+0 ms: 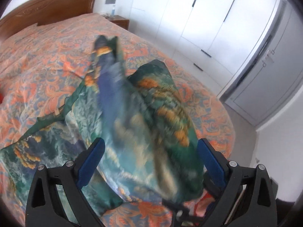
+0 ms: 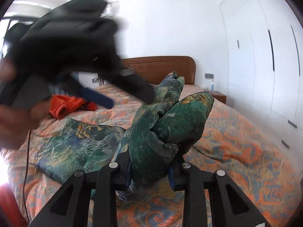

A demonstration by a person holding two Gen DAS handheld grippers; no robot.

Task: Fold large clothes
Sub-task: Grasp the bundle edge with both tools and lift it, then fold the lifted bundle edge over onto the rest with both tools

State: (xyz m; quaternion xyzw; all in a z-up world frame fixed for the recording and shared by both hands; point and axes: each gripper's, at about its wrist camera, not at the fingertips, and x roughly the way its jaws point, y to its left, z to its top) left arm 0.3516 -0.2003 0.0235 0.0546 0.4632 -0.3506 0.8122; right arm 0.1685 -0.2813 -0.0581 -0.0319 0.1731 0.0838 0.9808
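A large green garment with a teal, blue and orange print is partly lifted off the bed; it also shows in the right wrist view. My left gripper is open, its blue pads wide apart with the blurred cloth hanging between them. My right gripper is shut on a bunched fold of the garment and holds it up above the bed. The left gripper shows blurred in the right wrist view, above the cloth's far end. Part of the garment lies flat on the bed.
The bed has an orange patterned cover and a wooden headboard. A nightstand stands beside it. White wardrobes line the wall and a grey door is at right. An orange-red cloth lies near the pillows.
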